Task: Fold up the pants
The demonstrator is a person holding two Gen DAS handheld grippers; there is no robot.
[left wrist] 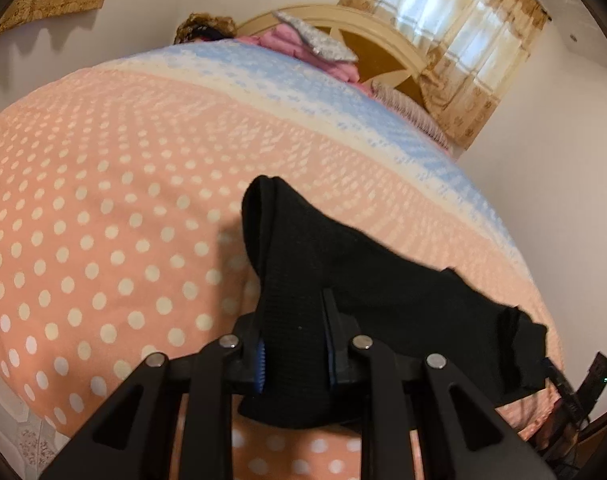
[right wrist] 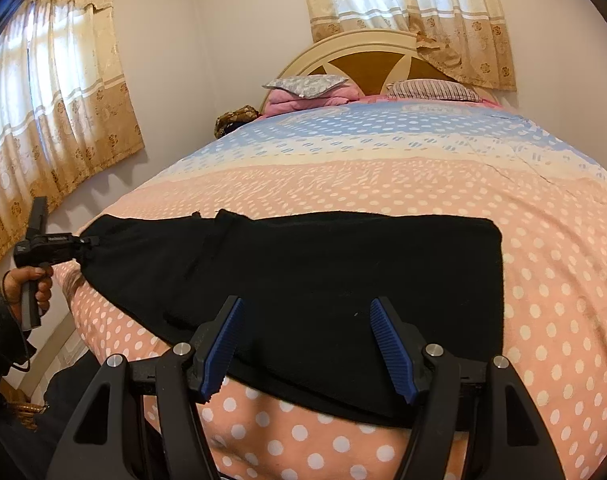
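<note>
On bed [right wrist: 543, 280]: one black pants [right wrist: 303, 272]; left hand-held gripper [left wrist: 293, 344] clamps it, right hand-held gripper [right wrist: 307, 344] spread wide, empty.

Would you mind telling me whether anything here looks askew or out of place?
Only the curtain behind the headboard: its lower corner sags, crumpled, onto the frame. The pants lie flat on the bed, one end pinched by the left gripper.

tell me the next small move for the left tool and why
Probably carry the left tool across toward the far end of the pants: it is shut on one end, the rest lies flat on the bed, and the right tool hovers open.
</note>
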